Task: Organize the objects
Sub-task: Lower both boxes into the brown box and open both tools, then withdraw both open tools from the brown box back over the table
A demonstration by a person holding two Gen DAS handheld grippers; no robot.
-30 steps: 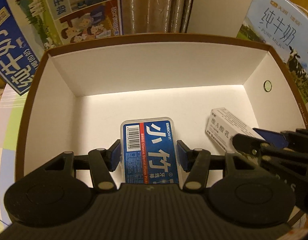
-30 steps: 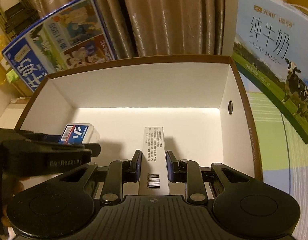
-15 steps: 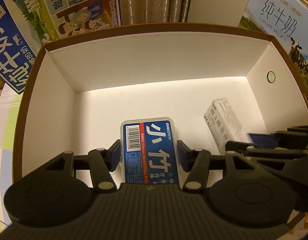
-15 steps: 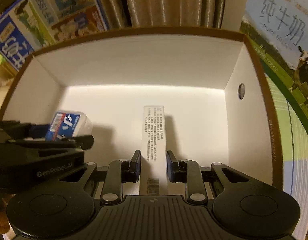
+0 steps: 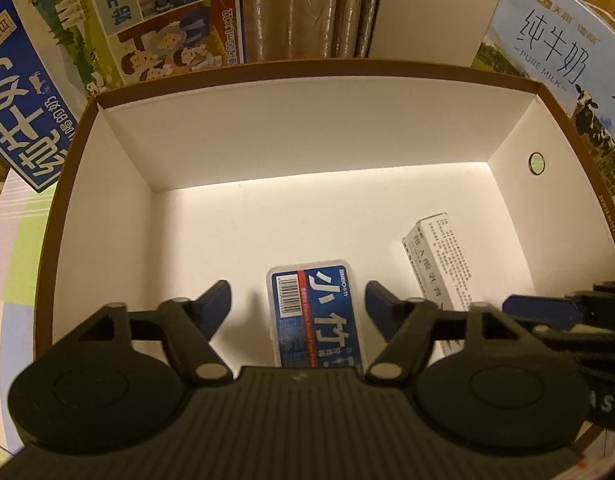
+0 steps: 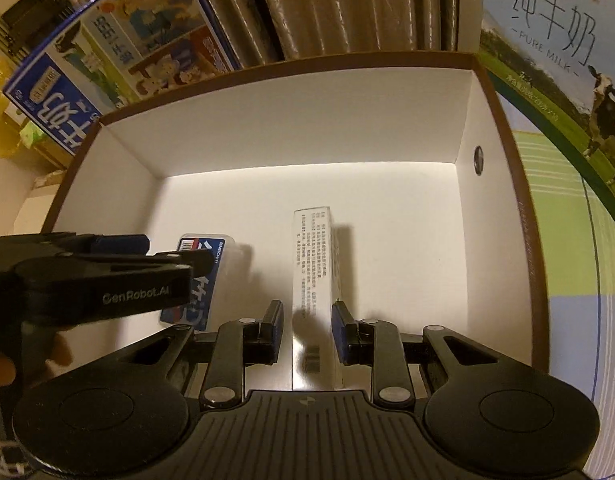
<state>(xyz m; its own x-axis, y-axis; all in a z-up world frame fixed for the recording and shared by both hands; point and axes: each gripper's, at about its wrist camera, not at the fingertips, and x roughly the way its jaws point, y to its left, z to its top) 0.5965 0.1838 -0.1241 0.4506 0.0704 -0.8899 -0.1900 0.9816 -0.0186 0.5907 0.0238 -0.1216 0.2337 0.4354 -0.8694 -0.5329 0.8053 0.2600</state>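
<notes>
A blue and white flat box (image 5: 313, 312) lies on the floor of the white cardboard box with a brown rim (image 5: 307, 148). My left gripper (image 5: 297, 292) straddles it with its jaws opening, and neither pad touches it. A long white carton (image 6: 312, 256) with small print rests on the same floor to the right. My right gripper (image 6: 307, 312) is shut on its near end. The carton (image 5: 439, 256) and the right gripper (image 5: 547, 312) also show in the left wrist view. The blue box (image 6: 211, 246) and the left gripper (image 6: 173, 251) show in the right wrist view.
Large milk cases lean behind the box, one at the left (image 5: 47, 80) and one at the right (image 5: 555, 64). A brown curtain (image 5: 307, 8) hangs at the back. A checked tablecloth (image 6: 567, 240) lies beside the box. The right wall has a small round hole (image 5: 536, 163).
My left gripper's fingers have spread away from the blue box, which now lies free on the box floor. The right gripper still holds the white carton and has shifted slightly.
</notes>
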